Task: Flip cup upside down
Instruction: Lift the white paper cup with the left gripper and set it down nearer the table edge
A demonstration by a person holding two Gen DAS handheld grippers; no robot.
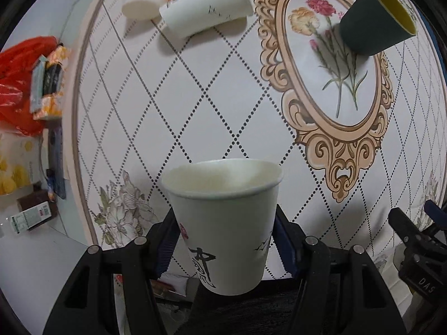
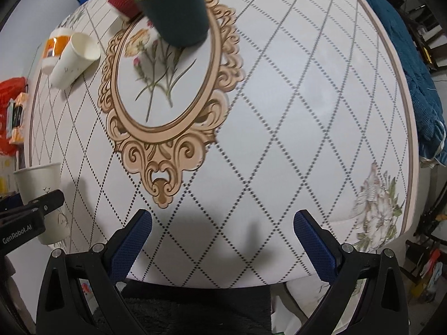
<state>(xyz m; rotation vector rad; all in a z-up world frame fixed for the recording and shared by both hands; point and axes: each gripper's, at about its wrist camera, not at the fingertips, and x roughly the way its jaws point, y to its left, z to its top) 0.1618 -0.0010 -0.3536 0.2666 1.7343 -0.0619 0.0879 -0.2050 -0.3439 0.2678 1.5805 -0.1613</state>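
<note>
While the left claw (image 1: 226,240) grips a paper cup (image 1: 223,223), the right claw (image 2: 223,240) gapes over the patterned table (image 2: 279,139).

- We see the paper cup (image 1: 226,223) upright, mouth up, between the fingers (image 1: 167,240) of the left gripper (image 1: 225,240), at the near edge of the bench (image 1: 223,111).
- In the right wrist view, this cup (image 2: 42,195) sits at the far left, with the left gripper (image 2: 30,215) in front of it.
- The right gripper (image 2: 223,240) hangs over the near bench (image 2: 279,111) edge, nothing between its fingers (image 2: 134,240).
- Behind, a dark cup (image 2: 173,8) stands on the oval flower print (image 2: 167,78).
- To its left, a second paper cup (image 2: 75,58) stands beside a banded cup (image 2: 53,50), near the far left edge.
- Behind the dark cup lies a ribbed cup (image 2: 123,2).
</note>
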